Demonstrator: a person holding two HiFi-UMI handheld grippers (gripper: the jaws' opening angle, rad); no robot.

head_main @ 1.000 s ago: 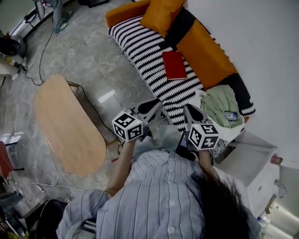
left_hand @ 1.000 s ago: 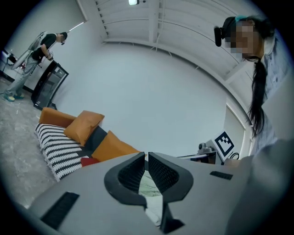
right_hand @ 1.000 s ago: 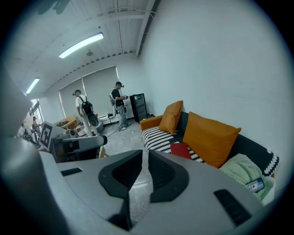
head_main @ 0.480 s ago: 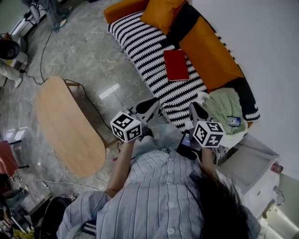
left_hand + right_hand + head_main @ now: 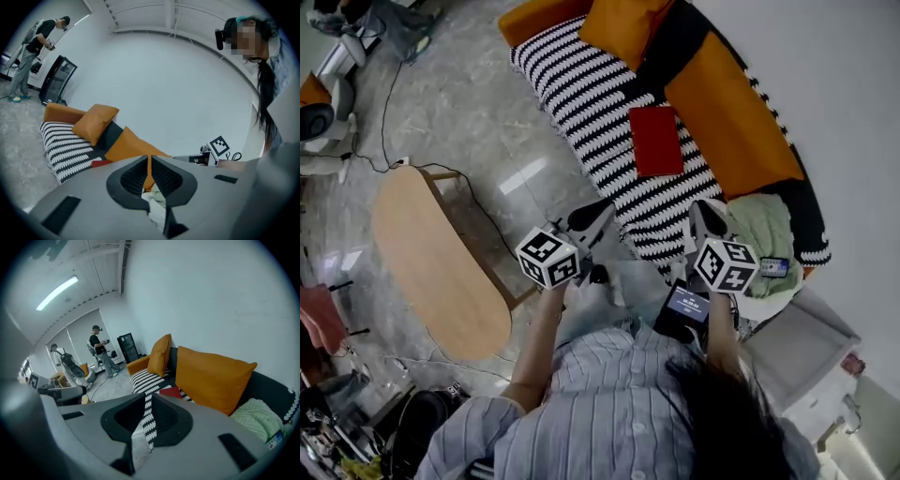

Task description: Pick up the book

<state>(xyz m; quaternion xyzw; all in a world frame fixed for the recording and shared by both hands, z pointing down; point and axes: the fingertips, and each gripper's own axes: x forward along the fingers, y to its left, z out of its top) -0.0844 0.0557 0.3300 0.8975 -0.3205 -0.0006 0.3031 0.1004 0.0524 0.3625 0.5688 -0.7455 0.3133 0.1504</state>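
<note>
**Both grippers shut, book lies ahead on sofa**

Nearest the camera, the left gripper (image 5: 602,212) and right gripper (image 5: 703,210) are held side by side, jaws together, nothing between them. Both are by the near side of the sofa (image 5: 727,103), well apart from the book (image 5: 656,141). The red book lies flat on the striped seat (image 5: 581,84), approx. mid-sofa. A green blanket (image 5: 764,225) is bunched at the near end, w/ what looks like a phone (image 5: 774,267) on it. An orange cushion (image 5: 623,21) sits at the far end.
</note>
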